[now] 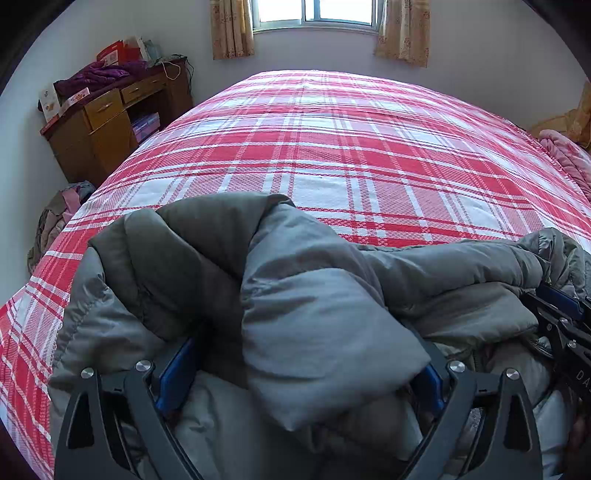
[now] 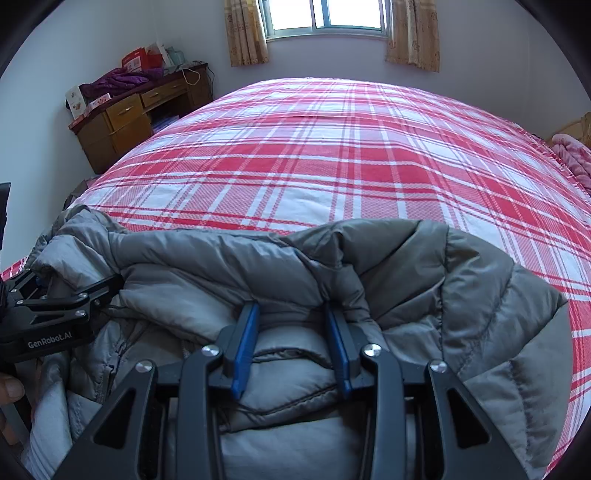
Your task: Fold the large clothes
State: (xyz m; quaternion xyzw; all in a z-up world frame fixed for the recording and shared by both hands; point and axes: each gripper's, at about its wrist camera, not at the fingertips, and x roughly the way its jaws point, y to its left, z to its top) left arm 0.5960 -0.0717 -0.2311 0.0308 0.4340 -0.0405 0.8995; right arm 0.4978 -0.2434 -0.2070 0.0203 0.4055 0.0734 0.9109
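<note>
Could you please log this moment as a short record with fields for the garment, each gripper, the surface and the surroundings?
garment: grey puffer jacket, bunched at the near edge of the bed
left gripper: jaws wide, a thick fold of jacket between them
right gripper: closed on a padded fold of jacket
surface: bed with red and white plaid cover
surroundings: wooden desk to the left, window with curtains beyond the bed
</note>
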